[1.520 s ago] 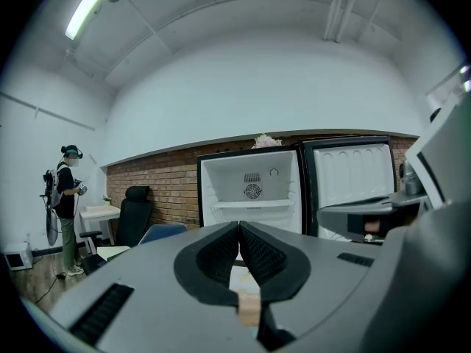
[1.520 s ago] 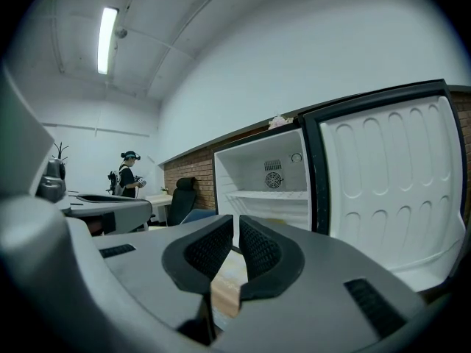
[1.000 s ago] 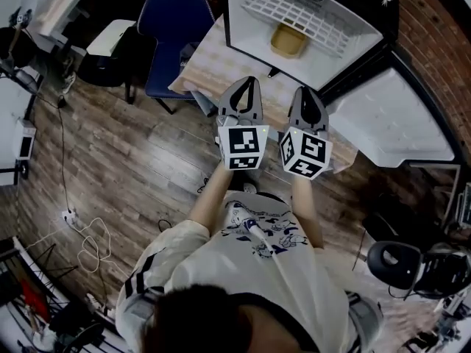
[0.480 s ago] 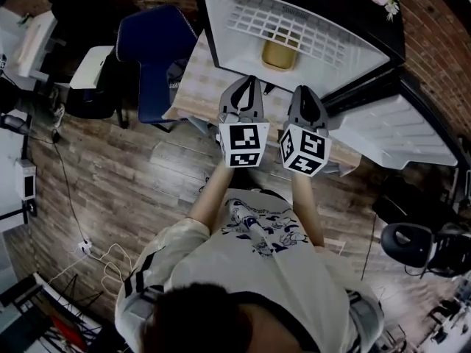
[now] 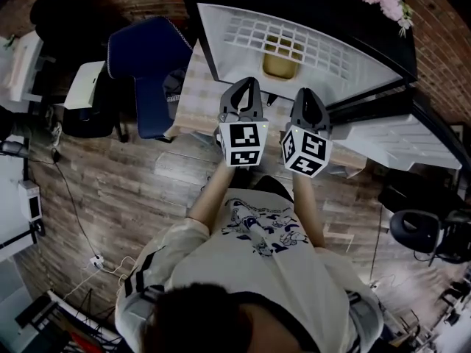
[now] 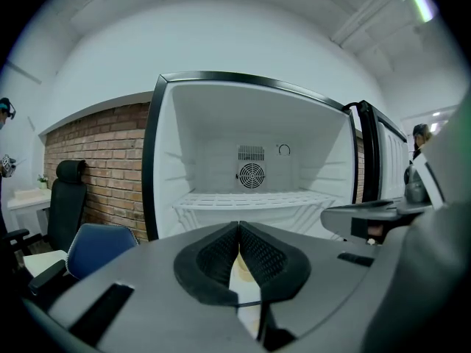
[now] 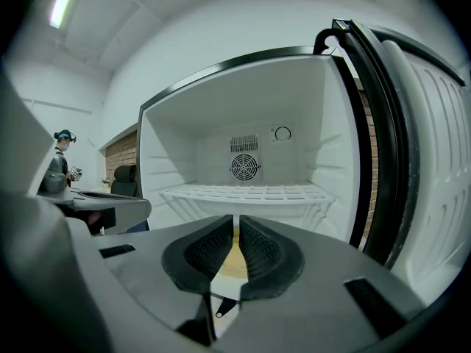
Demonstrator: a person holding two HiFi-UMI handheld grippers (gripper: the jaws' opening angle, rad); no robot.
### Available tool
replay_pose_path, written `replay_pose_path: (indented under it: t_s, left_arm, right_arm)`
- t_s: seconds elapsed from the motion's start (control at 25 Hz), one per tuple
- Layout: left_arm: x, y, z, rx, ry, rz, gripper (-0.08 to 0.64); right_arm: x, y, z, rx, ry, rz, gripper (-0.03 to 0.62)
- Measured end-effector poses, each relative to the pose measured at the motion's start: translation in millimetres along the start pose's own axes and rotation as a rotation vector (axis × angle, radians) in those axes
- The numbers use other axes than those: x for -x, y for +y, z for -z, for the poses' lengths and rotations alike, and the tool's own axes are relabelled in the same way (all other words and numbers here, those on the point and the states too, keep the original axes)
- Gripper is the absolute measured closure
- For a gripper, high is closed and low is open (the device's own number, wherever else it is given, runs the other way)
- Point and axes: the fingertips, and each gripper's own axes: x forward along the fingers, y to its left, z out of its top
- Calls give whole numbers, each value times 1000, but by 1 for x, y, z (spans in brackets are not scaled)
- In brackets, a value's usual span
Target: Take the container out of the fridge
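A yellow container (image 5: 280,63) stands inside the open fridge (image 5: 221,39), under its white wire shelf (image 5: 294,37). Both grippers are held side by side in front of the fridge opening, short of the container. My left gripper (image 5: 246,82) is shut with nothing in it. My right gripper (image 5: 307,92) is also shut and empty. In the left gripper view the jaws (image 6: 238,225) meet, and a sliver of the container (image 6: 240,269) shows below the tips. The right gripper view has the shut gripper (image 7: 236,218) pointing at the shelf (image 7: 250,192), with the container (image 7: 229,265) partly hidden behind it.
The fridge door (image 5: 401,134) hangs open to the right. A table with a checked cloth (image 5: 193,94) and a blue chair (image 5: 143,57) are at the left. A black office chair (image 5: 421,231) sits at the right. A person (image 7: 62,164) stands far off to the left.
The fridge has come nearer and lower in the head view as the person stepped toward it. Both grippers keep the same shut, side-by-side pose.
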Motion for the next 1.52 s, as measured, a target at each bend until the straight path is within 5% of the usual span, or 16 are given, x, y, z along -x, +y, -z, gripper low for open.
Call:
replay_pose_path:
  t_s: [0.4, 0.72, 1.16, 1.52]
  left_arm:
    - [-24, 6, 17, 21, 54, 42, 543]
    - [-47, 6, 33, 142, 102, 40, 543]
    - [-87, 4, 63, 111, 221, -15, 543]
    - [-117, -1, 93, 166, 329, 8, 541]
  right_arm:
    - [-18, -3, 14, -11, 36, 41, 546]
    - [-38, -10, 16, -21, 57, 17, 546]
    - [-66, -21, 20, -12, 96, -28, 546]
    - [-79, -29, 31, -18, 130, -36, 546]
